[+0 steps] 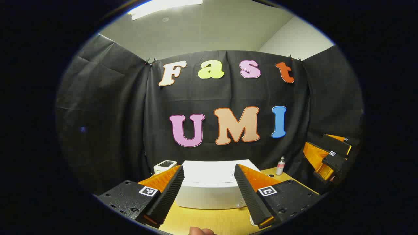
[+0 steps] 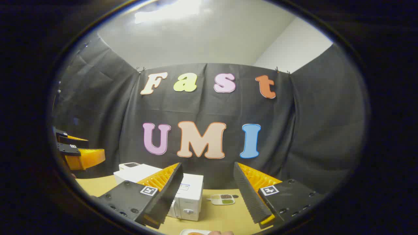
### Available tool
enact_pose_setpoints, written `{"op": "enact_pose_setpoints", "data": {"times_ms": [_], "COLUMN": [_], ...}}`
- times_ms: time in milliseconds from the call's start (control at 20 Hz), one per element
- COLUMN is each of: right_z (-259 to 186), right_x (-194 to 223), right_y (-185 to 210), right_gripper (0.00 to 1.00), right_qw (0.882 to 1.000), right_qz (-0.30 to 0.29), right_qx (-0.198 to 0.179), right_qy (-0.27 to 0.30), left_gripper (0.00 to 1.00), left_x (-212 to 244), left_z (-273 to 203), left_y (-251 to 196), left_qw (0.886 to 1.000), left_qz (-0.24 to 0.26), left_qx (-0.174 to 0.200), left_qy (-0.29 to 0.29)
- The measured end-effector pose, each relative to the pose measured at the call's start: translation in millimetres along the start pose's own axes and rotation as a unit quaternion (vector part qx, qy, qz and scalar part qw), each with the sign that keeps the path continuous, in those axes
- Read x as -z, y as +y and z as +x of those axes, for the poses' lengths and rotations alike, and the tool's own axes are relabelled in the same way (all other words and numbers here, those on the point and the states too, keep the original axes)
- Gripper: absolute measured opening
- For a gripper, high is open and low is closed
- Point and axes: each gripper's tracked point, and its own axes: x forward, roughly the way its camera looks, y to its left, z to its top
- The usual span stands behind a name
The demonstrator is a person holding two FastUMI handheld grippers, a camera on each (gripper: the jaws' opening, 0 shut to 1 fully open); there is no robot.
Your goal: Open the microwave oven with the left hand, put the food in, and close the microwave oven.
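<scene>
A white microwave oven [image 1: 210, 187] stands on the wooden table [image 1: 209, 220], straight ahead of my left gripper [image 1: 208, 167], which hovers open and apart from it. In the right gripper view the microwave oven [image 2: 191, 195] shows its panel side with a knob, partly hidden behind one finger. My right gripper [image 2: 206, 164] is open and holds nothing. A small white tray of brown and green food [image 2: 223, 199] lies on the table [image 2: 222, 217] right of the oven. The rim of a white plate [image 2: 194, 232] peeks in at the bottom edge.
A small white device [image 1: 165, 165] sits behind the oven on the left. A small bottle [image 1: 280, 165] stands at the back right of the table. The right gripper [image 1: 326, 156] hangs off to the right. The left gripper [image 2: 78, 153] hangs far left.
</scene>
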Motion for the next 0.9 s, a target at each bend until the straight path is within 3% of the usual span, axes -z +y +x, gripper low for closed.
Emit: {"op": "enact_pose_setpoints", "data": {"times_ms": [900], "right_z": [-5.7], "right_x": [6.5], "right_y": [-26.8], "right_gripper": [0.96], "right_qw": [1.0], "right_qz": [0.002], "right_qx": [0.008], "right_qy": [0.026], "left_gripper": [0.94], "left_x": [4.3], "left_z": [-7.2], "left_y": [-10.3], "left_qw": [1.0], "left_qz": [0.005], "left_qx": [-0.024], "left_qy": [0.01]}}
